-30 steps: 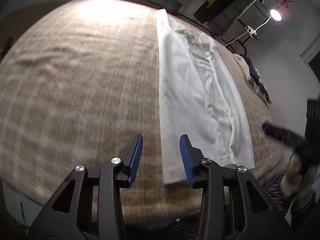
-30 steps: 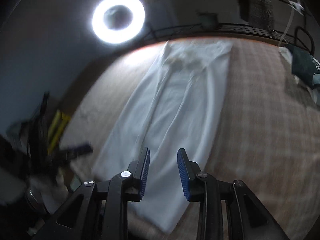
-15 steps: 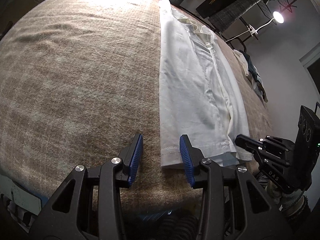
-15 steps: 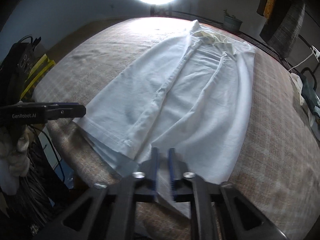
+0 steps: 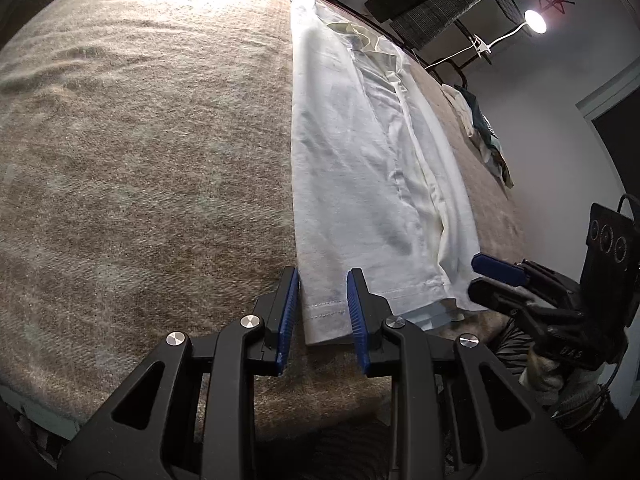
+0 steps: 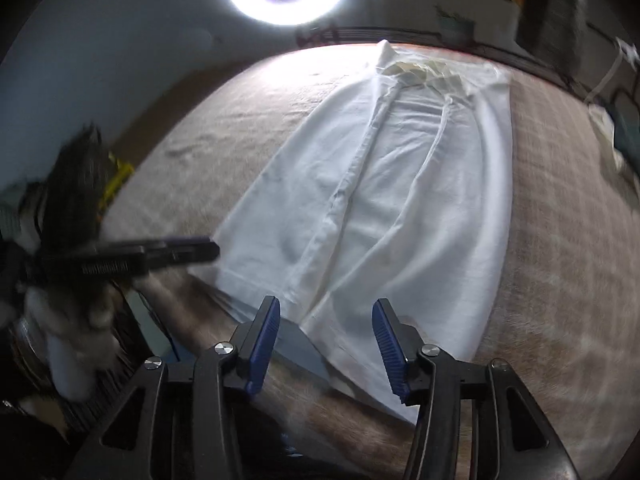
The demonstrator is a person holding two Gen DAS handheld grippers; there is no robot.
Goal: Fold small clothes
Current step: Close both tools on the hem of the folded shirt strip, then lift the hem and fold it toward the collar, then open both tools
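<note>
White shirt lies lengthwise on the blanket ahead of both our grippers.
Our left gripper (image 5: 322, 312) is closing with the white shirt (image 5: 360, 152) hem corner between its unpressed pads; our right gripper (image 6: 325, 344) is opening, the hem's other corner between its fingers, on the brown blanket (image 5: 140, 160).

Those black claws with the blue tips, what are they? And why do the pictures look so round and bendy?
They are grabbers that a person holds, one in each hand. Each carries a small camera that looks out along its two fingers, and its wide lens bends the picture. One picture is from the left gripper, the other from the right gripper. A white shirt lies flat on a brown blanket, with its sides already folded in. The left gripper's jaws are closing around one bottom corner of the shirt. The right gripper's jaws are opening over the other bottom corner. Neither one is pinching the cloth yet.
</note>
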